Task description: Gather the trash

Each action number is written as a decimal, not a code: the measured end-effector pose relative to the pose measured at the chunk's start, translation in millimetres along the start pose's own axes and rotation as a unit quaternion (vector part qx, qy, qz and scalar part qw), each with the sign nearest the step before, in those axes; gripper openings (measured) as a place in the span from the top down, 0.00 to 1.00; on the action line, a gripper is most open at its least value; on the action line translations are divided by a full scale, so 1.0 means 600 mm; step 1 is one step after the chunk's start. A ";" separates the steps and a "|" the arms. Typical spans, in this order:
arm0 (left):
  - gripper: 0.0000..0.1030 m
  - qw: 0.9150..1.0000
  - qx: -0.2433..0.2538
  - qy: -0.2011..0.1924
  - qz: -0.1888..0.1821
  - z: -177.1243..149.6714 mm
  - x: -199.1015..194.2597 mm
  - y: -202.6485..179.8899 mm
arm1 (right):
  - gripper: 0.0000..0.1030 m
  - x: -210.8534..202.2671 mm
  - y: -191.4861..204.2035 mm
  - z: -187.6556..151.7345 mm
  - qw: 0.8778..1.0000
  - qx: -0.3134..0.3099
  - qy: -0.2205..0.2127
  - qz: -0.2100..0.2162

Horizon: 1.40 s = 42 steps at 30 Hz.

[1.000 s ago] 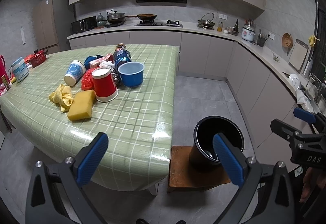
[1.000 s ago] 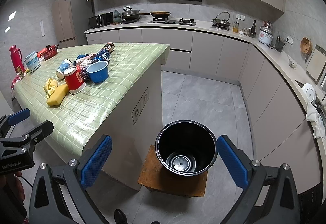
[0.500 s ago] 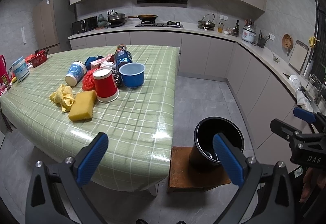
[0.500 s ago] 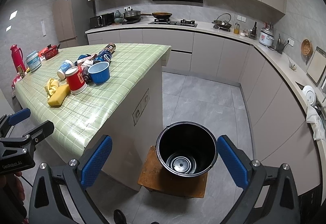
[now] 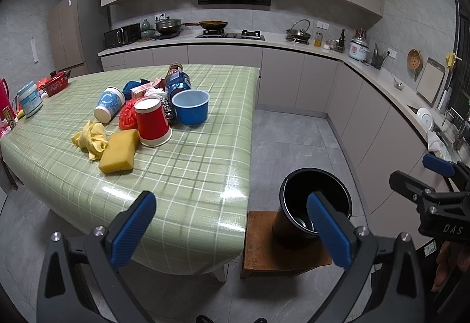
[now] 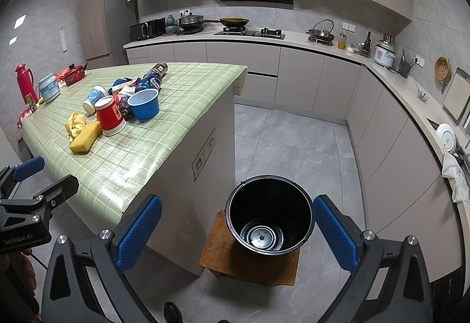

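Note:
A heap of trash lies on the green checked table [image 5: 188, 176]: a red paper cup [image 5: 152, 125] upside down, a blue bowl [image 5: 191, 106], a blue-patterned cup [image 5: 109, 103] on its side, a yellow sponge [image 5: 119, 151], a crumpled yellow cloth [image 5: 89, 138] and a blue can [image 5: 177, 79]. A black bucket [image 6: 268, 213] stands empty on a low wooden stool [image 6: 249, 257] beside the table. My left gripper [image 5: 232, 230] hangs open before the table's near edge. My right gripper [image 6: 237, 230] is open above the bucket. Both hold nothing.
A white jar [image 5: 29, 98], a red pot [image 5: 55, 82] and a red thermos [image 6: 25, 82] sit at the table's far left. Kitchen counters [image 6: 293, 38] run along the back and right walls. Grey tiled floor [image 6: 293, 146] lies between table and cabinets.
Both views have crept slightly forward and shifted a little; nothing on the table has moved and both grippers stay open.

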<state>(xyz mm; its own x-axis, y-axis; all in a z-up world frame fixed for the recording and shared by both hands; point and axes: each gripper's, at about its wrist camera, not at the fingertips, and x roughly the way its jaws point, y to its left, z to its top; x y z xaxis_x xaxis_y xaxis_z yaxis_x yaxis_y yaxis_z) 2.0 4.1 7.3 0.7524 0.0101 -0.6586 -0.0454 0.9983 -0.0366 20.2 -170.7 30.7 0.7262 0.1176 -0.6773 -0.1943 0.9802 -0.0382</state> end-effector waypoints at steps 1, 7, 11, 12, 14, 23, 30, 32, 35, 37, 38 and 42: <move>0.00 1.000 0.000 0.000 0.000 0.000 0.000 0.000 | 0.00 0.000 0.000 0.000 1.000 0.000 0.000 0.000; 0.00 1.000 -0.008 0.000 0.005 -0.004 -0.003 0.007 | 0.00 0.003 0.005 -0.003 1.000 -0.001 0.002 0.008; 0.00 1.000 -0.019 0.003 0.015 -0.005 0.000 0.021 | 0.00 0.011 0.008 -0.005 1.000 -0.003 0.003 0.020; 0.00 1.000 -0.021 0.004 0.019 -0.004 0.001 0.023 | 0.00 0.013 0.008 -0.004 1.000 -0.004 0.003 0.022; 0.00 0.999 -0.027 0.005 0.026 -0.003 0.002 0.034 | 0.00 0.018 0.013 -0.001 0.999 -0.009 0.001 0.030; 0.00 0.997 -0.058 0.010 0.058 -0.005 0.005 0.086 | 0.00 0.045 0.040 0.013 0.997 -0.031 -0.003 0.073; 0.00 0.989 -0.112 0.000 0.100 -0.012 0.006 0.167 | 0.00 0.085 0.069 0.038 0.993 -0.043 -0.003 0.109; 0.00 0.986 -0.124 0.002 0.112 -0.015 0.013 0.196 | 0.00 0.097 0.082 0.047 0.992 -0.047 -0.002 0.119; 0.01 0.983 -0.131 0.009 0.127 -0.020 0.033 0.229 | 0.00 0.118 0.111 0.060 0.990 -0.056 -0.001 0.129; 0.05 0.982 -0.132 0.011 0.132 -0.023 0.046 0.247 | 0.01 0.132 0.129 0.067 0.989 -0.063 -0.001 0.132; 0.08 0.982 -0.133 0.016 0.132 -0.024 0.058 0.259 | 0.02 0.143 0.142 0.073 0.989 -0.067 -0.001 0.132; 0.11 0.982 -0.136 0.023 0.132 -0.019 0.092 0.292 | 0.09 0.182 0.169 0.097 0.989 -0.065 0.011 0.136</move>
<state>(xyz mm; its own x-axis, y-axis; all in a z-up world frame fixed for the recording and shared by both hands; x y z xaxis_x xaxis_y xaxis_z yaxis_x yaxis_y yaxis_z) 28.1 179.2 -44.1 0.6611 0.2584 -0.7044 -0.4133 0.9090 -0.0545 118.2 -49.4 -4.7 0.6212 0.3691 -0.6913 -0.4641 0.8841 0.0551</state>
